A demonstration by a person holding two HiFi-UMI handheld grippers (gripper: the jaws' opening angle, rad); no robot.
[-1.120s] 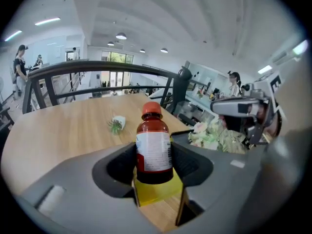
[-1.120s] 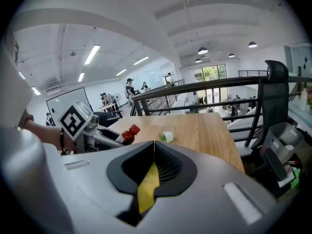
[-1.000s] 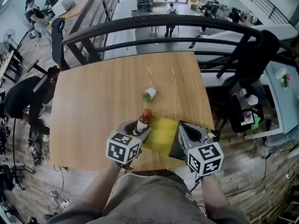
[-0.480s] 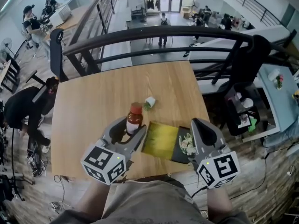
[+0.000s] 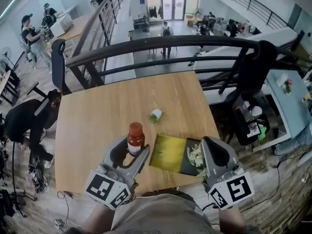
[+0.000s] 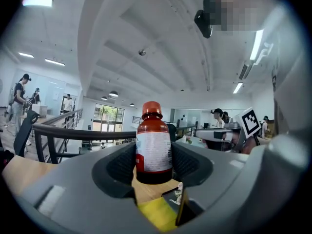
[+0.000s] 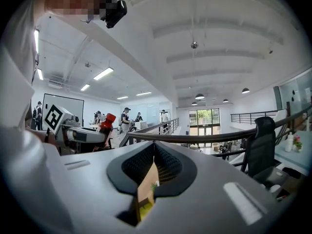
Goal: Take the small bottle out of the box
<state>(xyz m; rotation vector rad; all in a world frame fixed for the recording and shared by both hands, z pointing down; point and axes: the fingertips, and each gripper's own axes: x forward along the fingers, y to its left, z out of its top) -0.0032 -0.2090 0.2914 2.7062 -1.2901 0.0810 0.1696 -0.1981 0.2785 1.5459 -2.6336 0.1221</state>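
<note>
The small brown bottle [image 5: 135, 138] has a red cap and a white label. It stands upright between the jaws of my left gripper [image 5: 127, 155], which is shut on it and holds it above the wooden table [image 5: 97, 116], left of the box. In the left gripper view the bottle [image 6: 153, 145] fills the gap between the dark pads. The yellow box [image 5: 169, 152] lies flat near the table's front edge, its black flower-printed end [image 5: 192, 155] towards my right gripper [image 5: 209, 150]. In the right gripper view, that gripper [image 7: 152, 169] is shut on a thin edge of the box [image 7: 145, 191].
A small white and green object [image 5: 156, 114] lies on the table beyond the box. A black railing [image 5: 161, 45] runs past the far edge, with a black chair [image 5: 251, 72] at the right. The table's front edge is close to my body.
The left gripper has risen with the bottle in it, so the bottle now stands clear of the box. The right gripper has kept its place at the box's end.
</note>
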